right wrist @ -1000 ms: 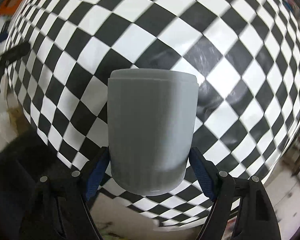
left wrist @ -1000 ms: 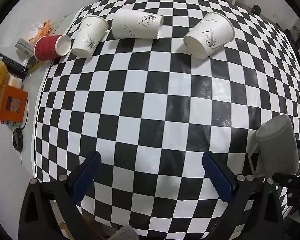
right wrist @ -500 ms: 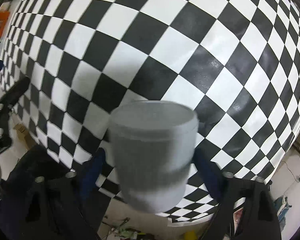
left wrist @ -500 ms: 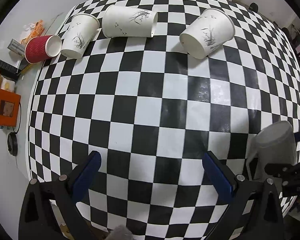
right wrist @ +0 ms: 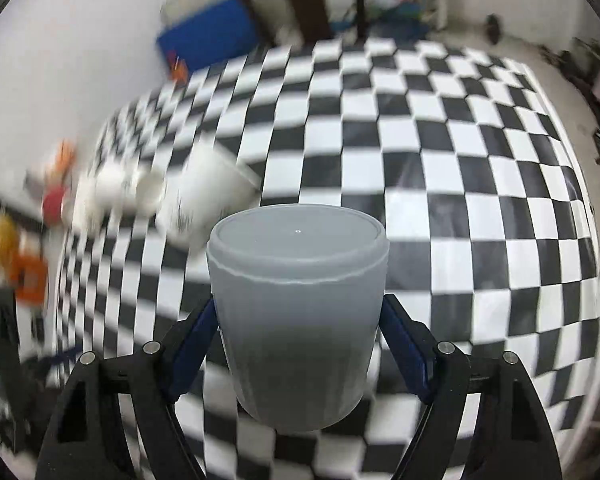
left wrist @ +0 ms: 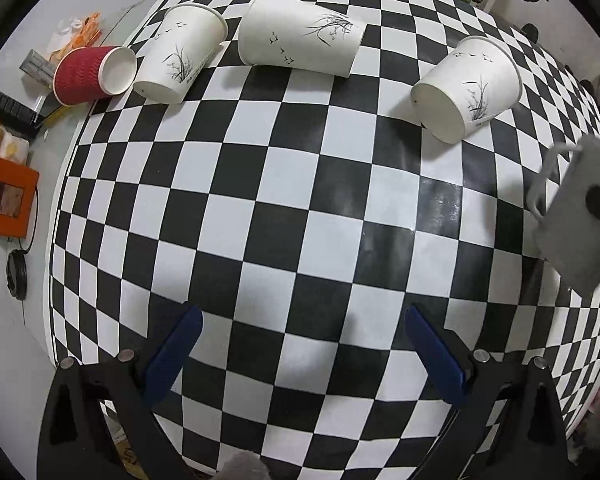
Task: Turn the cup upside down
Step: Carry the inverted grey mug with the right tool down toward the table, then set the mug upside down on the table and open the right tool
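Note:
My right gripper (right wrist: pixel 300 344) is shut on a grey cup (right wrist: pixel 298 292), its blue fingers pressed on both sides. The cup's flat closed base faces the camera and points away from me over the checkered table (right wrist: pixel 460 208). In the left wrist view the same grey cup (left wrist: pixel 572 220) hangs tilted at the right edge above the table, handle toward the left, with a dark finger on its side. My left gripper (left wrist: pixel 300 344) is open and empty above the near part of the table.
Three white paper cups (left wrist: pixel 180 52) (left wrist: pixel 300 36) (left wrist: pixel 468 84) lie on their sides at the far part of the checkered table (left wrist: pixel 284 208). A red cup (left wrist: pixel 94 74) lies off its left corner. An orange box (left wrist: pixel 6 198) and clutter sit on the floor at left.
My right gripper has lifted the grey cup and swung it up from pointing at the table to pointing across it. The left gripper moved nearer the table and stays open.

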A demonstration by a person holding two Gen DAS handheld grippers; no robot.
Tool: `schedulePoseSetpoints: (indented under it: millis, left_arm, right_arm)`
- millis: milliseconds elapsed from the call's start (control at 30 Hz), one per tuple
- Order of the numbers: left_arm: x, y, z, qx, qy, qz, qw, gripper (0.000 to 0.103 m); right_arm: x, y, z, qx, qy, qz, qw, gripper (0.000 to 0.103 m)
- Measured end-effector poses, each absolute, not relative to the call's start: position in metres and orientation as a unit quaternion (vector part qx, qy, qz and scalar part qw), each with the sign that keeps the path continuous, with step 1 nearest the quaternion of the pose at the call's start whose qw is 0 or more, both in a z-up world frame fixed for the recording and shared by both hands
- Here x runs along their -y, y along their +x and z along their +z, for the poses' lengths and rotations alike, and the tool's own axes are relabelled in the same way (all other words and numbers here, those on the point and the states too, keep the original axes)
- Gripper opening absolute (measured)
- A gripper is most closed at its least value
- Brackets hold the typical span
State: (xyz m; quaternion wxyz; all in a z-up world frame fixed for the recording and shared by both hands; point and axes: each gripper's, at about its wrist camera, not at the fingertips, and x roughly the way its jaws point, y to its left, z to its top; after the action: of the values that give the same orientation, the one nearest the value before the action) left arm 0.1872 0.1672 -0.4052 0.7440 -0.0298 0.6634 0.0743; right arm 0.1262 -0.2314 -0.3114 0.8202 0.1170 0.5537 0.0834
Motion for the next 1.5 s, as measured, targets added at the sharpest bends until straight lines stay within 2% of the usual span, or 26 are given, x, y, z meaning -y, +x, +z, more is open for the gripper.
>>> schedulePoseSetpoints:
  millis: [200, 467, 533, 600, 633, 833, 1167, 1500]
  left_arm:
    - [-0.162, 0.187, -0.409, -0.663, -0.016, 0.064, 0.746, 0.103]
    - [-0.139, 0.169, -0.397, -0.650, 0.015, 0.049, 0.758, 0.103]
    - [-0.133, 0.162, -0.390, -0.644, 0.018, 0.051, 0.763, 0.103]
    - [-0.131, 0.156, -0.381, -0.637, 0.020, 0.050, 0.769, 0.103]
    - [-0.126, 0.151, -0.373, -0.632, 0.021, 0.049, 0.773, 0.103]
    - [-0.112, 0.136, -0.315, -0.598, 0.020, 0.022, 0.801, 0.103]
    - [-0.100, 0.117, -0.186, -0.522, 0.011, -0.041, 0.852, 0.103]
    - [-0.107, 0.105, -0.116, -0.499, 0.007, -0.041, 0.866, 0.103]
  right_arm:
    - [0.210, 0.091, -0.323, -0.469, 0.082, 0.059, 0.877, 0.082]
    - [0.201, 0.045, -0.340, -0.505, 0.041, 0.055, 0.860, 0.083]
    - [0.199, 0.039, -0.344, -0.515, 0.037, 0.044, 0.855, 0.089]
    - [0.203, 0.031, -0.339, -0.524, 0.035, 0.026, 0.851, 0.099]
    - [0.204, 0.028, -0.336, -0.526, 0.035, 0.022, 0.849, 0.101]
    - [0.226, -0.008, -0.286, -0.532, 0.033, -0.030, 0.845, 0.103]
    - [0.244, -0.048, -0.151, -0.501, 0.025, -0.094, 0.860, 0.103]
    - [0.232, -0.076, -0.052, -0.479, 0.017, -0.115, 0.870, 0.103]
